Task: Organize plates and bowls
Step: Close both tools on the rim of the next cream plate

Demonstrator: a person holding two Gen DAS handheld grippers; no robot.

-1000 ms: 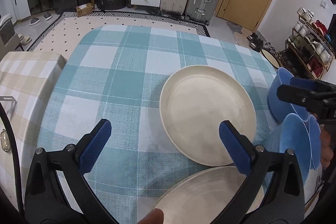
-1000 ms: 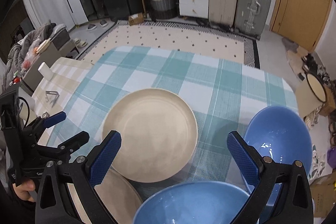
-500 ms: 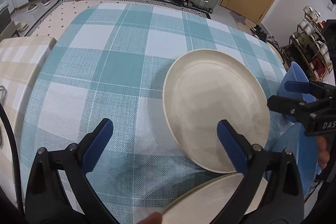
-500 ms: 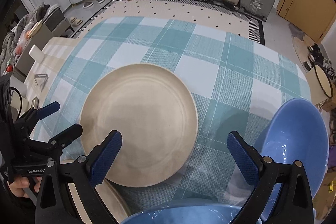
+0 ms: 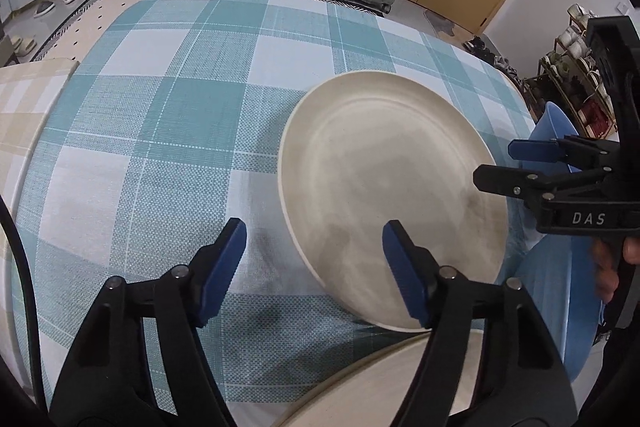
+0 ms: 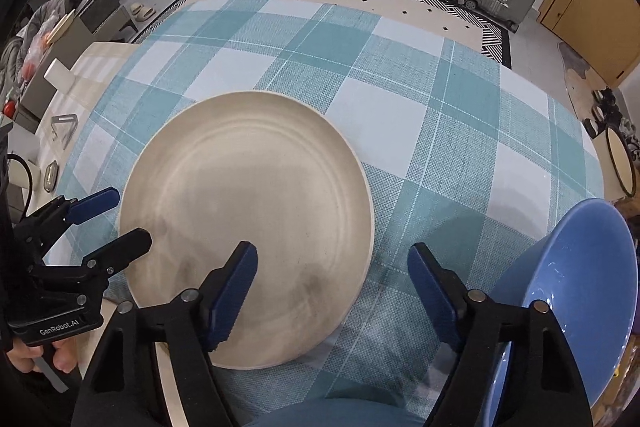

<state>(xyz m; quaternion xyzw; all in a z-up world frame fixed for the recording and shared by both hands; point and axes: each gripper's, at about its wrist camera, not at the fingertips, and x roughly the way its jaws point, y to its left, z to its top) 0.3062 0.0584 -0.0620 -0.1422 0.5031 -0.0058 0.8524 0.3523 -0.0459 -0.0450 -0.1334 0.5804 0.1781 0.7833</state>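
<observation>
Two claws are held over one cream plate (image 5: 384, 183) that lies flat on the checked table (image 5: 168, 115). In the left wrist view the left claw (image 5: 314, 247) is seen at lower centre, with the plate's lower left rim between its fingers: one finger stands over the cloth, the other over the plate's inner face. Its jaws have just been closing, yet the pads are not seen pressing the rim, so the claw is judged open. In the right wrist view the right claw (image 6: 332, 267) is seen at lower centre, straddling the plate's lower right rim in the same way; its jaws have likewise been closing and nothing is gripped. Each claw is about equally near the plate, on opposite sides of it.

The plate is round, shallow and matt, with a low raised lip and faint grey smudges. A second cream plate (image 5: 384, 383) is partly seen at the bottom edge of the left view, just below the first. A blue bowl (image 6: 580, 287) stands at the lower right of the right view, beside the right claw.
</observation>
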